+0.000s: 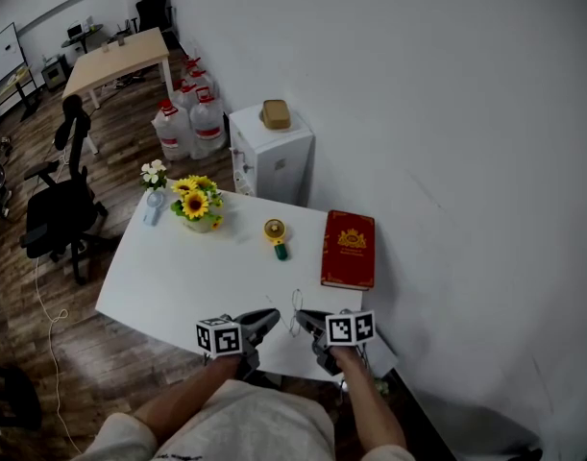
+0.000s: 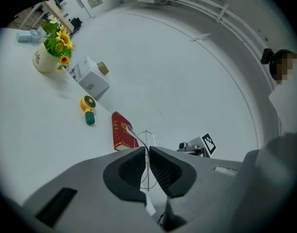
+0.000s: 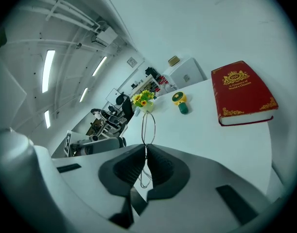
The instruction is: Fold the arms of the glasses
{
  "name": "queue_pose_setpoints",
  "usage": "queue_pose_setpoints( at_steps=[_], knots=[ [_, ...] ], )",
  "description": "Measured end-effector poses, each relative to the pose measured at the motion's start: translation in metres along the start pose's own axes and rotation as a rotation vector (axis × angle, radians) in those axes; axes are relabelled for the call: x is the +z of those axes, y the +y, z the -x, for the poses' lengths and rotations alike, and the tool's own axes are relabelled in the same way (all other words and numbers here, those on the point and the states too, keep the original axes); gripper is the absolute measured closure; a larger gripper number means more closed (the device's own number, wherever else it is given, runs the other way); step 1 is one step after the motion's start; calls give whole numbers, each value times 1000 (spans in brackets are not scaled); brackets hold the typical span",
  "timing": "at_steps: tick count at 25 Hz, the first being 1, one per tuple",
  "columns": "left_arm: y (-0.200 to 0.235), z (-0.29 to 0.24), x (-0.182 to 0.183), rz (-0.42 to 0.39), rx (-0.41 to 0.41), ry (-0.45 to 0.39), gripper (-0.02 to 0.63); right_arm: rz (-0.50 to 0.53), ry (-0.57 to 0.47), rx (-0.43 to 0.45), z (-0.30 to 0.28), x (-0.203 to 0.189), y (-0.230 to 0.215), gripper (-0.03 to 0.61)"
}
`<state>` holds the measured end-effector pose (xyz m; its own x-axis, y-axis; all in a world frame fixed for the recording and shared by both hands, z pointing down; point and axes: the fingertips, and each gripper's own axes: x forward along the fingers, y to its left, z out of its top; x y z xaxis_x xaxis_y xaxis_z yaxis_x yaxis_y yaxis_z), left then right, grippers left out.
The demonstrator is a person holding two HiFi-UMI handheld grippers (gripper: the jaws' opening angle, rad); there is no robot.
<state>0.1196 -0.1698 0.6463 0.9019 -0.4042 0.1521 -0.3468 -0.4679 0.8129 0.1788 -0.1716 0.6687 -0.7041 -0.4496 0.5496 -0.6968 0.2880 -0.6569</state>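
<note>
Carries, on a white tabletop [image 1: 178, 277]: a red book [image 1: 349, 249] lying flat by the wall, a yellow-green gadget [image 1: 276, 237] beside it, a sunflower pot [image 1: 199, 206] and a small vase [image 1: 155, 200] at the far end.

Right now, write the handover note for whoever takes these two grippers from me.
Left gripper: shut on the glasses, with the thin wire frame pinched between its pads.
Right gripper: also shut on the glasses, from the opposite side.
Where: the glasses are held between the two grippers at the near edge of the white table. The red book lies beyond, to the right.
Done: both grips are on.
Left: the frame is too thin in these views to tell whether either arm is folded. Check first, then fold the arms.
</note>
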Motion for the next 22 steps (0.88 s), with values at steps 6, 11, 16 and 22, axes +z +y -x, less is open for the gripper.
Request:
queue_pose_setpoints(
  at_steps=[6,11,16,22],
  knots=[
    [2,-9,-7,-2,8,66,592,70,68,30,-9,-15,16,560],
    [0,-16,-16,-21,5,120,595,94,101,48,-12,-25,23,560],
    [-1,-16,-20,-27,7,148,595,85,105,40,-10,-30,21,560],
    [4,-12,-20,-62,18,131,565,25,50,-13,-5,-22,6,559]
  ],
)
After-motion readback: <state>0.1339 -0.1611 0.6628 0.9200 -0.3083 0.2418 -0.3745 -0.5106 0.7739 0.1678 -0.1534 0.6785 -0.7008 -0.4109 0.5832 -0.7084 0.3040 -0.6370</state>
